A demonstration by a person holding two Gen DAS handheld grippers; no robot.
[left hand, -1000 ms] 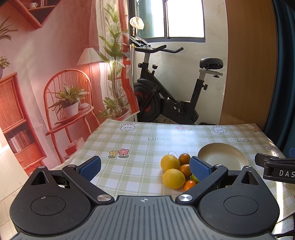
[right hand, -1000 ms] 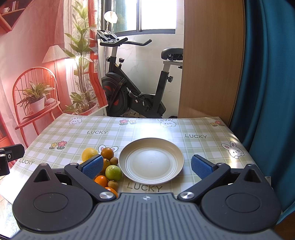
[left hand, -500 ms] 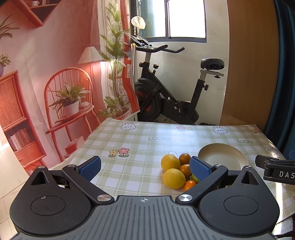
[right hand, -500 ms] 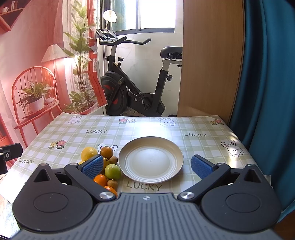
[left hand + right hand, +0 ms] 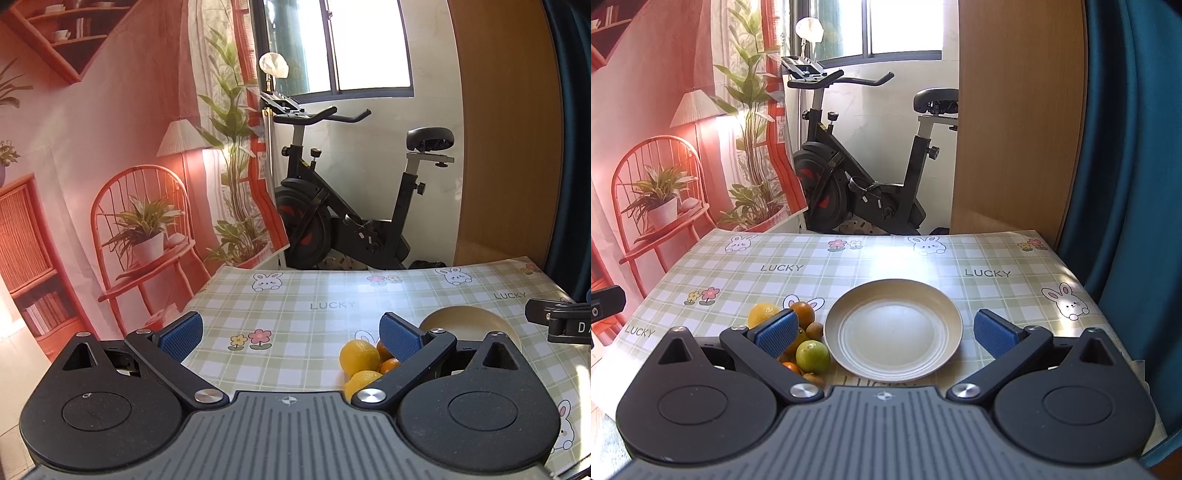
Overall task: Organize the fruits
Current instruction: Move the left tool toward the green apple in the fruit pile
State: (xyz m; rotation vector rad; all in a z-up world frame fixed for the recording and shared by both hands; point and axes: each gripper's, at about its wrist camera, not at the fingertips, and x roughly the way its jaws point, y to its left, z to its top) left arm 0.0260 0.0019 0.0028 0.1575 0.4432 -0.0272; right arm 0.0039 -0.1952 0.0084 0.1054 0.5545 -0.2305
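Right gripper fingers spread wide, nothing held, hovering above empty plate. Left gripper fingers also wide, empty.

Fruit pile on counter, touching plate's left rim; lime nearest, lemon on far side.

Risks (judgement): round fruit packed tight, so finger descending into pile nudges neighbours and they roll off the edge; a glancing squeeze pops fruit out sideways; grippers crowd each other over pile.

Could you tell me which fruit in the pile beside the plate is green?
The round green lime, lying nearest the cream plate rim; the other fruits are yellow, orange or brown.
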